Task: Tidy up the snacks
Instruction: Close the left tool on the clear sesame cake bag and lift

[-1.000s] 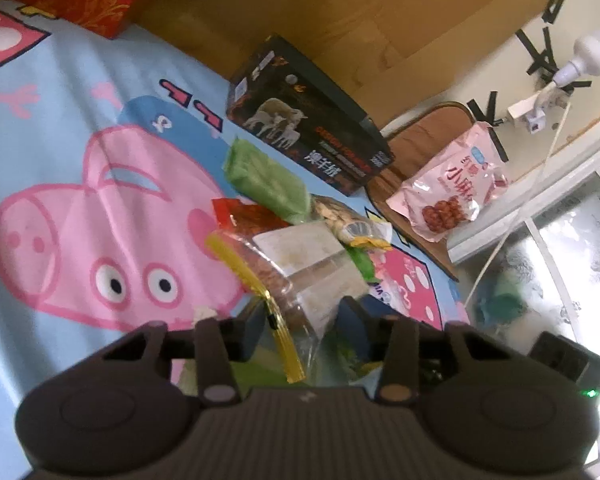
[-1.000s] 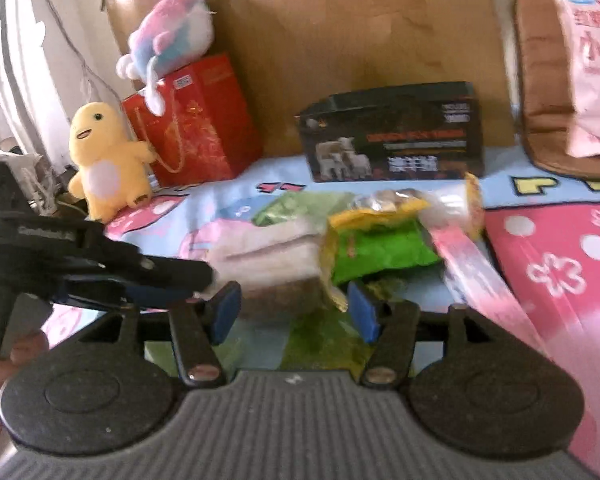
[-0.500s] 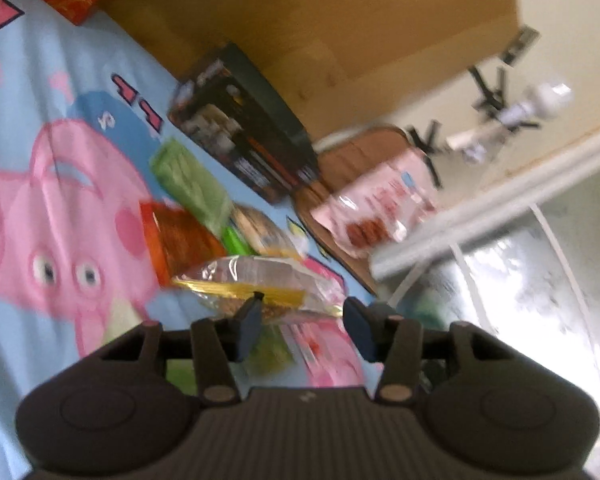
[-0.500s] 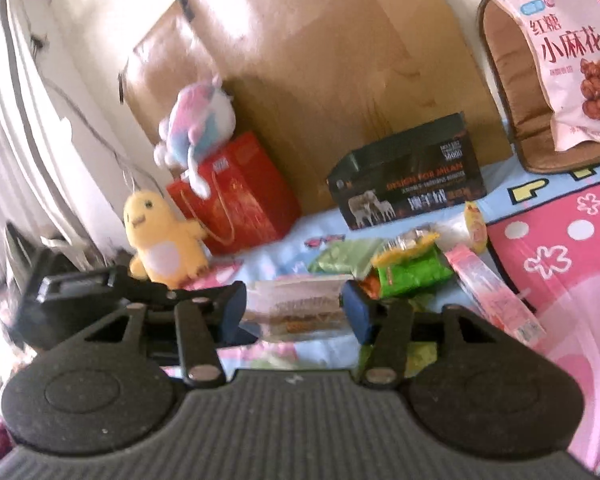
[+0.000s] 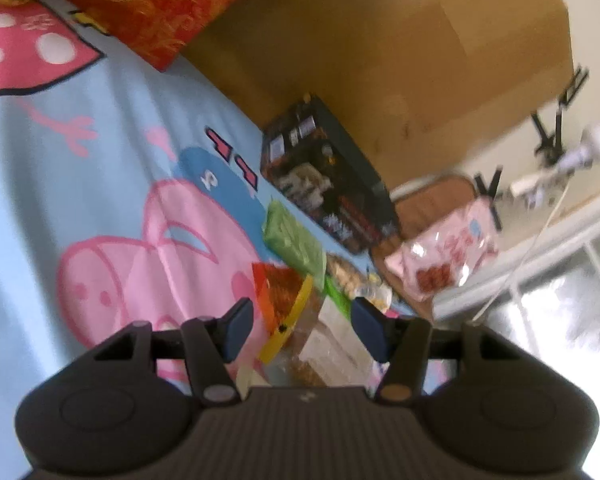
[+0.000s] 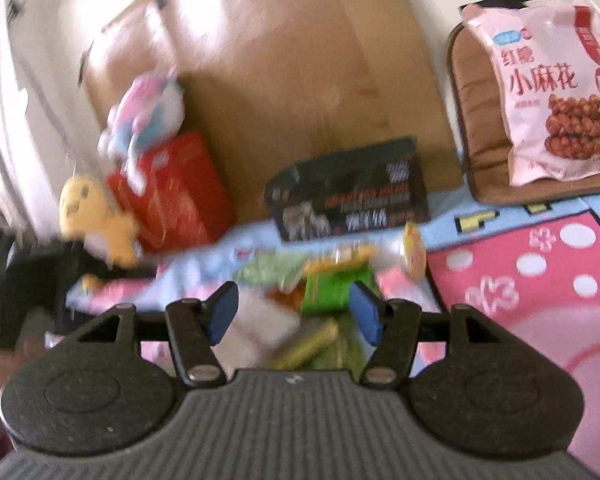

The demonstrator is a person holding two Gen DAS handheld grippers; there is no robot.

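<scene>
A clear zip bag [image 5: 332, 344] with a yellow seal strip and a white label sits tilted between my left gripper's [image 5: 303, 333] blue pads. The jaws are opening and neither pad presses on the bag. In the right wrist view the same bag [image 6: 260, 322] lies slanted low in the gap of my right gripper [image 6: 295, 314], which is open, and fills only the left part of it. Beyond lies a pile of snacks on the cartoon mat [image 5: 100, 160]: a green packet [image 5: 296, 240] [image 6: 332, 290] and an orange-red packet [image 5: 276, 288].
A black box [image 6: 348, 200] stands behind the pile, against a cardboard sheet [image 6: 300, 80]. A pink snack bag [image 6: 556, 92] leans on a brown cushion [image 6: 476, 128] at the right. At the left are a red gift bag [image 6: 176, 196] and a yellow plush [image 6: 92, 216].
The left jaws have spread and let go of the clear bag. It was lifted level half a second ago and now hangs tilted and lower. Both cameras have shifted.
</scene>
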